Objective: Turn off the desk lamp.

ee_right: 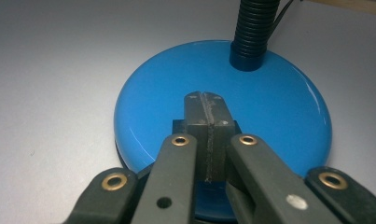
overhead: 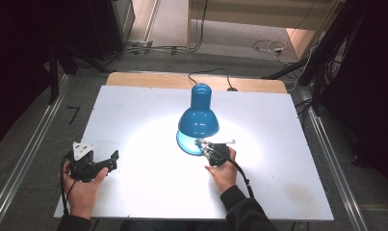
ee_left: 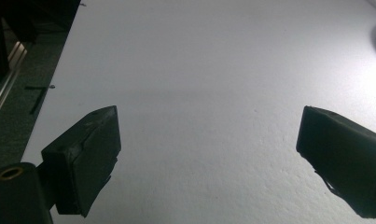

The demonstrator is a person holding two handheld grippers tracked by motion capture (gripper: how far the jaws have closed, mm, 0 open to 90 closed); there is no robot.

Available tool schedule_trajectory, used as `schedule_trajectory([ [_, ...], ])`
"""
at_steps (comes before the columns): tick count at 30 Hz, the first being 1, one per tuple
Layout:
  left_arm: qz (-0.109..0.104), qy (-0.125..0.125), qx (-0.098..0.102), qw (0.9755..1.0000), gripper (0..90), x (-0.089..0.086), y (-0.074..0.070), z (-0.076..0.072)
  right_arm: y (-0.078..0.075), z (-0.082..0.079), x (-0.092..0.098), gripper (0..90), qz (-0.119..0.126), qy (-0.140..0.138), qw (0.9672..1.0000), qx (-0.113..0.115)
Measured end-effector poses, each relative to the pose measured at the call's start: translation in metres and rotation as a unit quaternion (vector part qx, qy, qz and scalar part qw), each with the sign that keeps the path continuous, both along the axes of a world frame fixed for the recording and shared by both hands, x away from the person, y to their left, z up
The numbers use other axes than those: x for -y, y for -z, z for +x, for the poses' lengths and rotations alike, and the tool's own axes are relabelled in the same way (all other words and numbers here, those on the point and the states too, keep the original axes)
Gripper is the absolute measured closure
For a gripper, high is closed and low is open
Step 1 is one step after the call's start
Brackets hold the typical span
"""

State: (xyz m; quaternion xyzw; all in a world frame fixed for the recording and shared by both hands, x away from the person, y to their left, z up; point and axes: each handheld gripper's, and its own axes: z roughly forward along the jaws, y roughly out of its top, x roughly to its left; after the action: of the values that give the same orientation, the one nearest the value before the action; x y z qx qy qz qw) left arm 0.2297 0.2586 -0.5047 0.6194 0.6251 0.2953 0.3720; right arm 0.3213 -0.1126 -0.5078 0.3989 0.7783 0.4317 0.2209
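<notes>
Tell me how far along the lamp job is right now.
Done: the blue lamp is lit, throwing a bright pool on the white table. In hand: the right gripper, fingers closed together, rests on the lamp's base. The left gripper waits open, apart. Whether anything is left, I cannot tell.

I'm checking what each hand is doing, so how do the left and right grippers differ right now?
The left gripper has its jaws spread wide apart, while the right gripper has its jaws pressed together. The left gripper sits over the bare white table, away from the lamp; the right gripper's tips are over the lamp's blue base, under the lit shade. Both are black, hand-held, and grip nothing.
</notes>
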Motion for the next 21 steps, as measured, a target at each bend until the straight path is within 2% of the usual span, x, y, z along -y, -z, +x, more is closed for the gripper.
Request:
schedule_trajectory([
  [6, 0.001, 0.002, 0.0, 1.0, 7.0, 0.0008, -0.0003, 0.0005, -0.0002, 0.0009, -0.0017, 88.2, -0.004, 0.001, 1.0, 0.002],
  [7, 0.001, 0.002, 0.0, 1.0, 7.0, 0.0008, -0.0002, 0.0005, 0.0011, 0.0022, -0.0015, 88.2, -0.013, -0.001, 0.9999, 0.007],
  [8, 0.002, 0.002, -0.001, 1.0, 7.0, 0.0007, -0.0004, 0.0002, 0.0012, 0.0028, -0.0037, 88.3, -0.005, 0.008, 0.9999, 0.006],
  [10, -0.002, 0.001, 0.002, 1.0, 7.0, 0.0004, -0.0008, -0.0003, 0.0014, 0.0026, -0.0066, 88.3, -0.003, 0.007, 0.9999, 0.006],
  [11, -0.002, 0.001, 0.002, 1.0, 7.0, -0.0001, -0.0007, -0.0005, 0.0017, 0.0024, -0.0076, 88.2, -0.011, 0.007, 0.9999, 0.011],
  [16, -0.003, -0.001, 0.001, 1.0, 7.0, -0.0014, -0.0006, -0.0009, 0.0008, 0.0053, -0.0093, 88.2, -0.013, 0.006, 0.9998, 0.011],
  [21, -0.005, -0.001, 0.003, 1.0, 7.0, -0.002, -0.0005, -0.0013, -0.0001, 0.0099, -0.0001, 88.2, 0.008, 0.023, 0.9997, -0.005],
])
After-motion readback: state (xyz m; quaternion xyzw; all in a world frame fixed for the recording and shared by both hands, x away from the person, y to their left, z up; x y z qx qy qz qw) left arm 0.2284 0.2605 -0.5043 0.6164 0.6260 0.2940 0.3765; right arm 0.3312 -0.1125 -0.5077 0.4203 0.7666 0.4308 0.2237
